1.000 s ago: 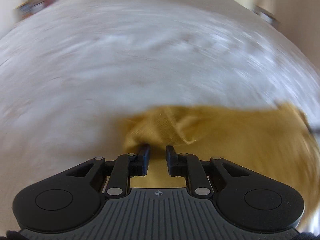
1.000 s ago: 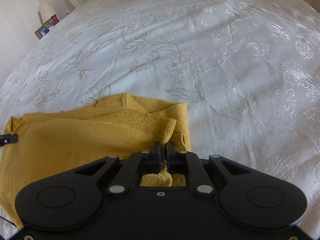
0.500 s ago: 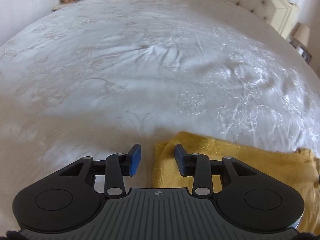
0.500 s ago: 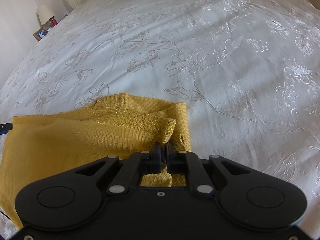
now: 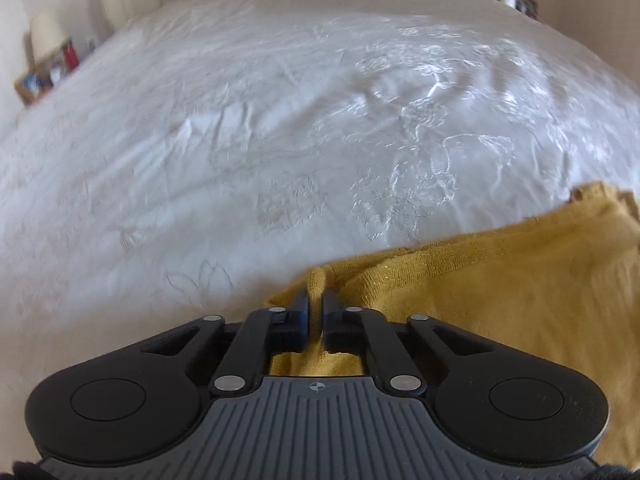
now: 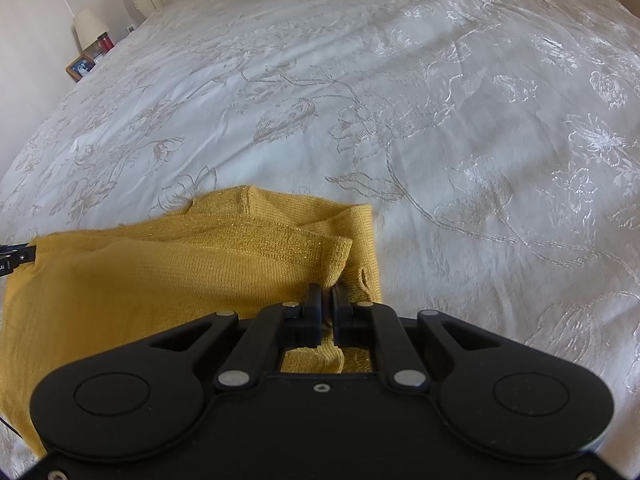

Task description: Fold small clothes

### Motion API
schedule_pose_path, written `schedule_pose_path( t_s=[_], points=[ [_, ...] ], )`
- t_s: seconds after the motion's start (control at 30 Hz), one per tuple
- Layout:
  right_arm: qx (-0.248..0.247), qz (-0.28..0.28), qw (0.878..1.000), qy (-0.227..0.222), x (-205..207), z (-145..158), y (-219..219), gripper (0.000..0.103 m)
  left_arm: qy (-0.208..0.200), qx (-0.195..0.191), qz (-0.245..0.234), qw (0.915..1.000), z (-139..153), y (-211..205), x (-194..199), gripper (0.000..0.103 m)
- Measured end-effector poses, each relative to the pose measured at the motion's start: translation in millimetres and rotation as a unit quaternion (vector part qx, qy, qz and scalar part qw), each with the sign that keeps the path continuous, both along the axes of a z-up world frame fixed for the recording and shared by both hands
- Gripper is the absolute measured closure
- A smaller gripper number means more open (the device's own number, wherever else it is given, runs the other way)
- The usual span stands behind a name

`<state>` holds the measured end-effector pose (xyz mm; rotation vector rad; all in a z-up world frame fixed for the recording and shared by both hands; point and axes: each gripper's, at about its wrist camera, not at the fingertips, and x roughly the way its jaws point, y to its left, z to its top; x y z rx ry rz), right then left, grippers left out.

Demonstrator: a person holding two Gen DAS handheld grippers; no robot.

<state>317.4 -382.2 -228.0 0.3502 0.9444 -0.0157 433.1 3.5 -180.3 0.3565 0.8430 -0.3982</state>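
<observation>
Soft daylight fills both fisheye views, with glare on the white bedspread (image 6: 460,128) toward one and two o'clock. The left view is motion-blurred; edges curve and corners darken.

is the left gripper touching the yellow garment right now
Touching. The left wrist view shows the left gripper closed on a pinched fold at the corner of the yellow garment, fabric squeezed between both fingers with no gap.

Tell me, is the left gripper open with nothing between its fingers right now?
No, the left gripper is shut on a pinched corner of the yellow knit garment.
</observation>
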Motion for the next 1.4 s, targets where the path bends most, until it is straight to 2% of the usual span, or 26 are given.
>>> schedule_pose_path(
  t_s=[0.13,0.2,0.3,0.37,0.43,0.47,0.53,0.57,0.6,0.63,0.67,0.8,0.83,0.87,0.93,1.0,1.03,1.07,1.1,1.17,1.23,1.27,1.3,1.4],
  points=[
    [0.001,-0.001,1.0,-0.001,-0.2,-0.9,-0.6,0.089,-0.105,-0.015,-0.032,0.9938,23.6,-2.0,-35.7,0.097],
    [0.002,-0.001,1.0,-0.001,-0.2,-2.0,-0.9,0.089,-0.126,-0.014,-0.031,0.9915,27.8,-0.7,-44.4,0.097],
    [0.0,0.0,1.0,-0.001,0.4,-2.3,-0.9,0.089,-0.099,-0.016,0.024,0.9947,20.4,11.7,-32.4,0.094],
    [0.002,-0.002,1.0,0.0,0.5,-1.6,-1.6,0.09,-0.067,-0.02,0.092,0.9933,12.1,24.0,-13.1,0.094],
    [0.003,-0.006,1.0,0.001,0.5,-0.4,-2.9,0.091,-0.015,-0.042,0.17,0.9845,4.7,42.2,4.2,0.088],
    [0.001,-0.008,1.0,0.001,0.4,0.5,-3.3,0.091,-0.001,-0.055,0.2,0.9783,3.3,51.1,7.4,0.08],
    [-0.006,-0.014,1.0,0.002,0.4,3.1,-3.6,0.092,0.002,-0.084,0.231,0.9693,8.5,59.6,6.4,0.075],
    [-0.009,-0.02,1.0,0.002,0.1,4.9,-3.9,0.092,0.004,-0.096,0.231,0.9681,12.1,59.9,4.4,0.065],
    [-0.011,-0.028,1.0,-0.001,-0.9,7.5,-4.2,0.091,0.01,-0.108,0.223,0.9687,15.9,58.1,1.3,0.05],
    [-0.011,-0.033,0.999,-0.006,-1.7,10.1,-4.4,0.09,0.018,-0.12,0.21,0.9701,19.1,54.9,-2.3,0.047],
    [-0.007,-0.035,0.999,-0.012,-2.1,12.4,-5.4,0.083,0.027,-0.134,0.19,0.9721,22.0,49.2,-7.7,0.044],
    [0.023,-0.029,0.999,-0.028,-0.1,16.8,-8.4,0.083,0.049,-0.155,0.107,0.9809,22.2,18.8,-26.3,0.043],
    [0.036,-0.028,0.999,-0.026,2.7,15.6,-10.4,0.079,0.059,-0.16,0.088,0.9814,18.8,10.3,-29.8,0.042],
    [0.043,-0.032,0.998,-0.024,4.9,14.4,-12.3,0.065,0.068,-0.162,0.072,0.9817,15.7,3.1,-32.2,0.041],
    [0.048,-0.035,0.998,-0.025,10.0,12.2,-15.3,0.057,0.087,-0.156,0.045,0.9829,6.1,-15.2,-37.4,0.041],
    [0.049,-0.033,0.998,-0.019,16.1,9.5,-16.8,0.058,0.104,-0.154,0.024,0.9823,-2.0,-30.5,-39.1,0.041],
    [0.049,-0.029,0.998,-0.015,18.5,8.6,-16.7,0.077,0.11,-0.154,0.014,0.9818,-4.9,-37.8,-40.2,0.041],
    [0.046,-0.02,0.999,-0.012,20.3,9.7,-15.2,0.091,0.113,-0.152,0.006,0.9818,-6.7,-44.4,-40.9,0.041],
    [0.032,-0.007,0.999,-0.017,19.7,15.9,-10.9,0.092,0.113,-0.151,0.0,0.9821,-7.0,-49.8,-42.5,0.041],
    [0.005,0.03,0.997,-0.072,9.2,40.7,0.3,0.092,0.111,-0.156,-0.014,0.9813,-5.0,-59.5,-45.5,0.041],
    [-0.023,0.056,0.989,-0.135,-6.3,67.7,10.3,0.093,0.113,-0.165,-0.033,0.9792,-3.2,-68.8,-48.7,0.041],
    [-0.035,0.06,0.986,-0.148,-9.4,72.8,12.0,0.093,0.113,-0.166,-0.044,0.9786,-3.8,-74.4,-48.8,0.041],
    [-0.046,0.056,0.987,-0.14,-7.1,70.2,11.2,0.093,0.114,-0.163,-0.053,0.9786,-5.3,-80.0,-48.6,0.041],
    [-0.062,0.014,0.995,-0.073,10.9,40.7,-3.7,0.09,0.115,-0.154,-0.066,0.9791,-11.8,-97.6,-42.2,0.041]
  ],
)
